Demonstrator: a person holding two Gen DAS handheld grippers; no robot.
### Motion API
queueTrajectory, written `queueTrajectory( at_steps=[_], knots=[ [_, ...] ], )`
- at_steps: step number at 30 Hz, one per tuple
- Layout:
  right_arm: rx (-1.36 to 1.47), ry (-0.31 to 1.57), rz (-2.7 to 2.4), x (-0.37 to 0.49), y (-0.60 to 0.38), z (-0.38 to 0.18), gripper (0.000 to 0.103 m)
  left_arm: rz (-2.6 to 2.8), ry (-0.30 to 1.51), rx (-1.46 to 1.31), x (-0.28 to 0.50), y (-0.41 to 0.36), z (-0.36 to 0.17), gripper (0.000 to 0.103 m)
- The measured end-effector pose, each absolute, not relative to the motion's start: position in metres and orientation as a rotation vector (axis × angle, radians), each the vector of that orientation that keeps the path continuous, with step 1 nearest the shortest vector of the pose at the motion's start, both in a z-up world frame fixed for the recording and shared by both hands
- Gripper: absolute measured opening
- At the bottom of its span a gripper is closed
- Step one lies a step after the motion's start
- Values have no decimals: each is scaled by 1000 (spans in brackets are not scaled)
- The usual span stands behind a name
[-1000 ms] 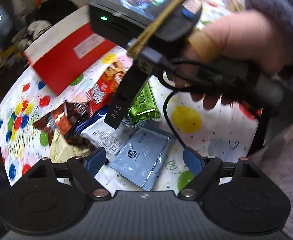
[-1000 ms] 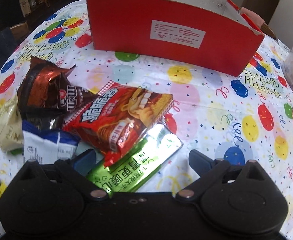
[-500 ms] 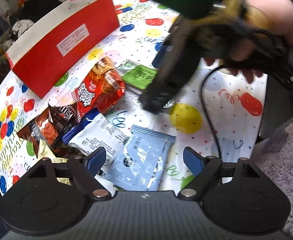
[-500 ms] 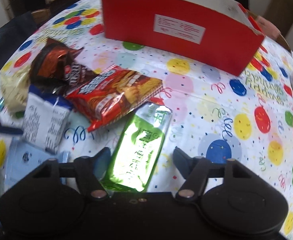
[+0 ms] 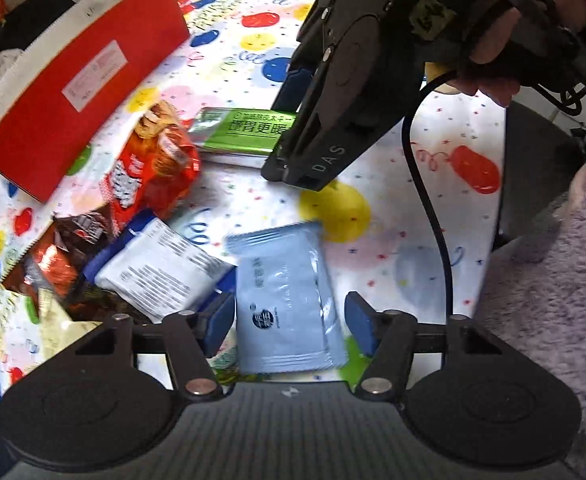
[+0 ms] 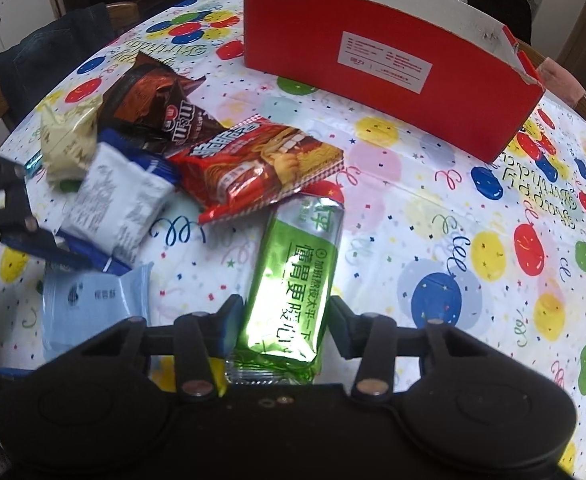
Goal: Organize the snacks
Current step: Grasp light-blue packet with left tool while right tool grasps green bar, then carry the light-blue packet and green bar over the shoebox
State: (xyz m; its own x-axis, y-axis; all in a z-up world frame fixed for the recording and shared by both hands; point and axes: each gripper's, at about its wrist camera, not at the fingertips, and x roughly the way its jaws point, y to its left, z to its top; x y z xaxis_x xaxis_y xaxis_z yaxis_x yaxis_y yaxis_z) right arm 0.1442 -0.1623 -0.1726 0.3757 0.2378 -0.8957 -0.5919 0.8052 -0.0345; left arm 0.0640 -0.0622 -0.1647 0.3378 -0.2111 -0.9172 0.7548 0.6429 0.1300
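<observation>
In the right wrist view, bare balloon-printed tablecloth (image 6: 433, 208) is left open across the right half, up to the tall red cardboard box (image 6: 373, 64) blocking the top. The left half is crowded by a red crinkled noodle packet (image 6: 261, 168), a brown foil bag (image 6: 153, 104) and a white-and-blue wrapper (image 6: 121, 204).

Left hand-held gripper (image 5: 287, 322) closing around pale blue packet (image 5: 287, 300), green packet (image 5: 245, 134) beyond, red box (image 5: 81, 88)

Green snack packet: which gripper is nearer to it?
Right. The right gripper straddles the green snack packet, jaws closing on it; the left gripper is over the light blue packet.
</observation>
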Motion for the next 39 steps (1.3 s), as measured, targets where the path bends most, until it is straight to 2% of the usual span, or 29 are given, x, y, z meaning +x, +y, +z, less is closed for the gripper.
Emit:
queueTrajectory(
  at_steps=[18,28,39],
  knots=[
    [-203,1077,475,124,-197,-156,41,-446,1095,284,71,-47,-167,45],
    [-42,1069,438,123,-219,-132,41,-378,1121,69,80,-31,-154,45],
    [-41,964,439,131,-223,-91,41,-309,1054,-1,98,-23,-113,45]
  ],
)
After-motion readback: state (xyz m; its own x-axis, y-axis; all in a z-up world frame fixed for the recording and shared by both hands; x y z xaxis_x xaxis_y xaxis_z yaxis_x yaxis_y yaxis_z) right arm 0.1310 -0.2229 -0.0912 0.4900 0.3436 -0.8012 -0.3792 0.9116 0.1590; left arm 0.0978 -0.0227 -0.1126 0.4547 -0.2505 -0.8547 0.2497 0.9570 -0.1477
